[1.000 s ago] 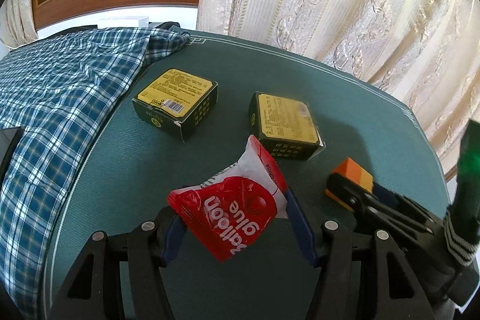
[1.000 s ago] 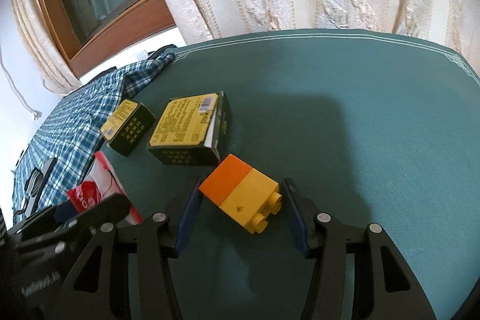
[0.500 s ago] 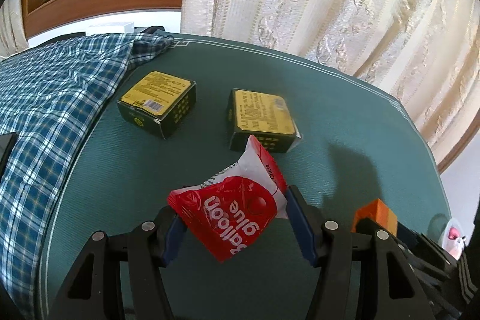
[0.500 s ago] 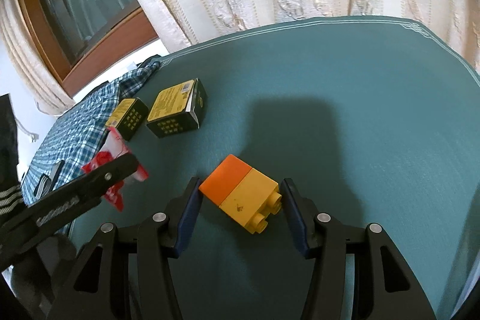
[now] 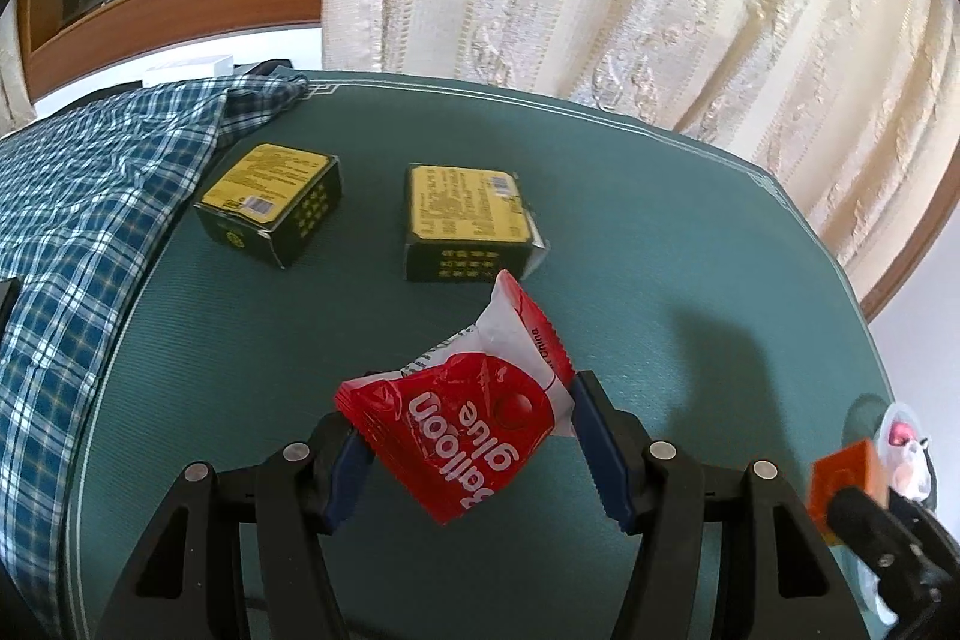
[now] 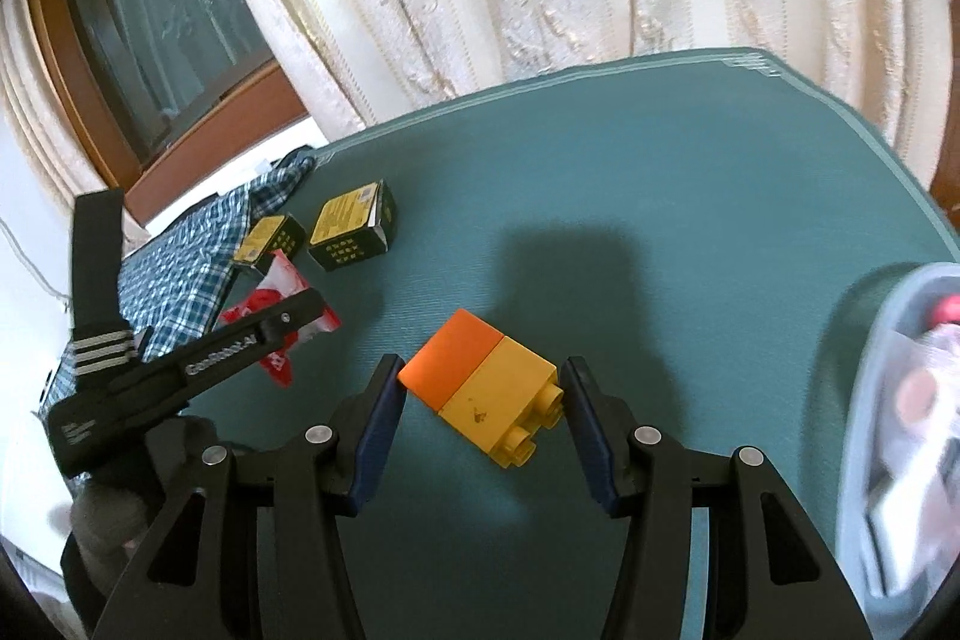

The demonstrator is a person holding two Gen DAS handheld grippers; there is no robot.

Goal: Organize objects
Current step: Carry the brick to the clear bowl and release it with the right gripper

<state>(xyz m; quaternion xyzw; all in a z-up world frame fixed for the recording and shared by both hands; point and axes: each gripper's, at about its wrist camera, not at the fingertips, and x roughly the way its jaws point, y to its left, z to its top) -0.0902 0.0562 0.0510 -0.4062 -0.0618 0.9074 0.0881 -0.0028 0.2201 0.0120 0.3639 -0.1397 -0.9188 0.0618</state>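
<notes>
Packet is showing glossy, crinkled red-and-white plastic film. Block is presenting smooth, hard orange and yellow plastic. Boxes are appearing as printed card. Table is wearing matt ribbed green cloth. Shirt is lying as checked woven fabric.

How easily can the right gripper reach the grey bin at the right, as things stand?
Probably yes: the right gripper, shut on the orange-and-yellow brick, has bare green tabletop between it and the grey bin.
</notes>
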